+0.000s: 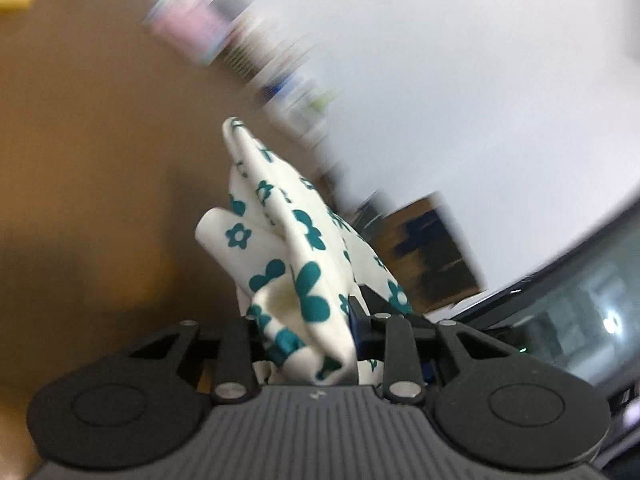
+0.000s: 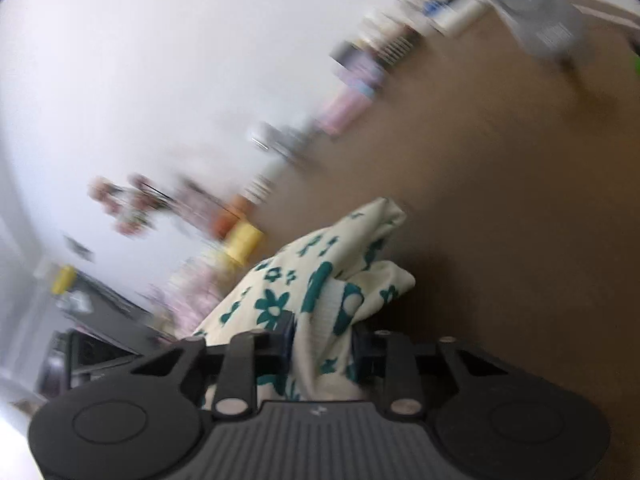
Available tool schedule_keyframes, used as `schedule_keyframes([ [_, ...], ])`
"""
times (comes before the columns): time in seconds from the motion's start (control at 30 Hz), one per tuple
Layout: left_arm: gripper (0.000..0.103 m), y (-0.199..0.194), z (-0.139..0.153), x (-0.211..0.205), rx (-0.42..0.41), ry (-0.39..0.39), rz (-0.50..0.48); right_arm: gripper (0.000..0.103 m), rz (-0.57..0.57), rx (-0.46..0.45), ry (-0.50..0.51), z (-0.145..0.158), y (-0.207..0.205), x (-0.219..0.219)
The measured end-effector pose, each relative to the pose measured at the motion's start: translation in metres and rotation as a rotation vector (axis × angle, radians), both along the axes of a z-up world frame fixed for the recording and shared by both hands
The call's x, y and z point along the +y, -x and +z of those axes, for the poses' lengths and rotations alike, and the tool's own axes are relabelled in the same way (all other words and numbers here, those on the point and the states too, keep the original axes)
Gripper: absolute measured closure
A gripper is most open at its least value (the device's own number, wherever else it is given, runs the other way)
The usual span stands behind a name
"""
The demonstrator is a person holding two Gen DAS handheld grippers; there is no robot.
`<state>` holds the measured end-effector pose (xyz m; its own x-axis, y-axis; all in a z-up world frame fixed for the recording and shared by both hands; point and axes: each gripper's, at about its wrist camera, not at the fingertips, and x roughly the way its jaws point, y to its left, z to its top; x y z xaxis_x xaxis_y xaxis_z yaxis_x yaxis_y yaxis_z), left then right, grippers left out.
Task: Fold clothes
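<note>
A white garment with teal flowers (image 1: 288, 248) is bunched between the jaws of my left gripper (image 1: 308, 320), which is shut on it. The cloth stands up in folds above the fingers and hides the fingertips. In the right wrist view the same flowered garment (image 2: 320, 288) is clamped in my right gripper (image 2: 322, 336), also shut on it, with a ribbed white hem showing at the pinch. Both views are tilted and blurred by motion, with the brown table (image 1: 100, 160) behind the cloth.
Blurred small items line the table's far edge against a white wall (image 2: 352, 92). A grey device (image 2: 532, 8) stands at the table's far right. A dark screen (image 1: 580, 312) and a brown box (image 1: 432, 256) show at the right of the left wrist view.
</note>
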<state>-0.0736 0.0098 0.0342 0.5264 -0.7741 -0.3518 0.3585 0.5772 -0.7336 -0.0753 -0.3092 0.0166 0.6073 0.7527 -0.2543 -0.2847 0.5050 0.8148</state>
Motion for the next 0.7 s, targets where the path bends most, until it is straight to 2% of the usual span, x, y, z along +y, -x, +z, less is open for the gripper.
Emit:
schedule_keyframes([
  [0.03,0.075,0.003,0.01,0.001,-0.053,-0.033,-0.013,0.079,0.011,-0.071,-0.063,0.008,0.0,-0.002],
  [0.07,0.075,0.004,0.015,0.0,-0.086,-0.071,-0.024,0.078,0.016,-0.069,-0.076,0.007,-0.004,-0.002],
  [0.13,0.075,-0.005,0.0,-0.005,-0.017,-0.147,-0.034,0.076,0.027,-0.046,-0.09,0.002,-0.012,0.0],
  [0.2,0.076,-0.014,-0.029,-0.008,0.08,-0.186,-0.044,0.075,0.002,0.06,0.023,-0.01,-0.019,0.009],
  [0.27,0.076,-0.017,-0.045,-0.004,0.118,-0.165,-0.041,0.076,-0.026,0.091,0.137,-0.015,-0.017,0.016],
  [0.33,0.075,-0.017,-0.049,0.001,0.142,-0.134,-0.041,0.064,-0.045,0.059,0.226,-0.009,-0.008,0.019],
  [0.4,0.073,-0.018,-0.051,0.004,0.162,-0.136,-0.035,0.055,-0.087,0.03,0.341,0.003,-0.003,0.024],
  [0.47,0.071,-0.019,-0.052,0.004,0.174,-0.14,-0.033,0.057,-0.094,0.01,0.395,0.011,0.001,0.022],
  [0.5,0.071,-0.02,-0.052,0.005,0.176,-0.141,-0.034,0.069,-0.096,0.0,0.42,0.016,0.004,0.021],
  [0.57,0.069,-0.023,-0.055,0.005,0.186,-0.136,-0.031,0.093,-0.05,0.019,0.374,0.016,0.0,0.022],
  [0.7,0.064,-0.021,-0.066,0.011,0.209,-0.103,-0.018,0.093,-0.075,0.098,0.336,-0.008,0.001,0.011],
])
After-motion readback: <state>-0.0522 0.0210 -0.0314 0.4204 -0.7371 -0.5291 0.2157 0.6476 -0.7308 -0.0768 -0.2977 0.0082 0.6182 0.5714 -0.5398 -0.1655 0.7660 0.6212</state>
